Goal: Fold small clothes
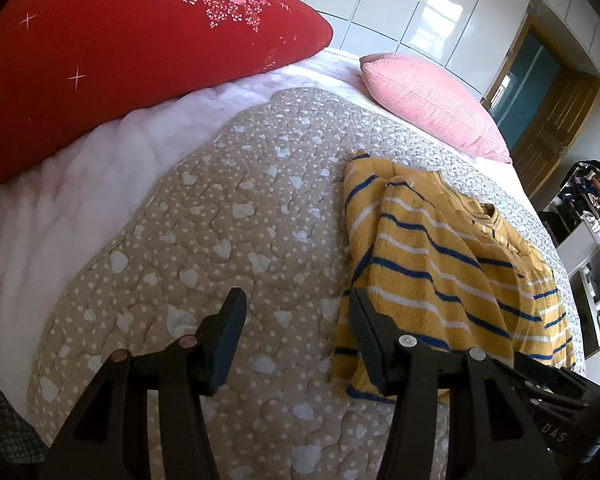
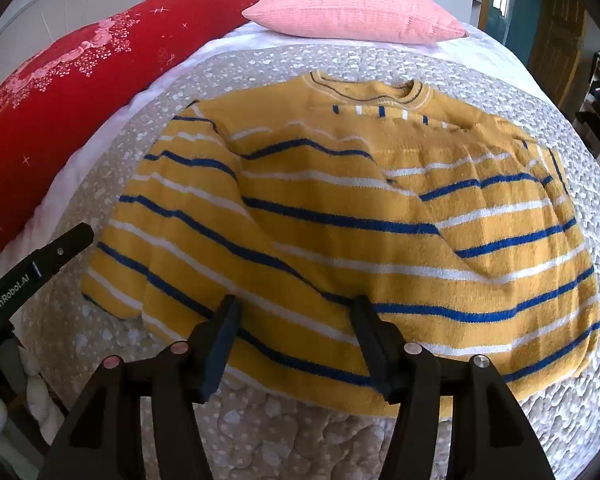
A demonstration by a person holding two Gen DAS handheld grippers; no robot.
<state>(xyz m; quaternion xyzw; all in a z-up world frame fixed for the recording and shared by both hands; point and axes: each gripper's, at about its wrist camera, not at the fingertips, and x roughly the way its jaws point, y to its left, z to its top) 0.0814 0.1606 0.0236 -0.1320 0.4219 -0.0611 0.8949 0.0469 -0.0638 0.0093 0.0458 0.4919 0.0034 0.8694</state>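
One yellow striped sweater (image 2: 340, 216) lying flat on the beige quilt (image 2: 260, 432) of the bed, filling the middle of the right wrist frame. Two pillows at the top: one red pillow (image 2: 60, 112), one pink pillow (image 2: 356, 12). Left tongs (image 1: 296, 320) open over bare quilt, empty. Right tongs (image 2: 294, 324) open above the sweater hem, gripping nothing.

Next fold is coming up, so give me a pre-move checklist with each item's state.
1. Striped sweater lies on the quilt, neck away from the cameras: ok.
2. Sleeves folded in over the body: ok.
3. Left gripper jaws apart, only quilt between them: ok.
4. Right gripper jaws apart over the bottom hem, no pinch visible: ok.
5. Sweater smooth: not ok, ripples across the middle.
6. Pink pillow and red pillow lie apart from the sweater: ok.
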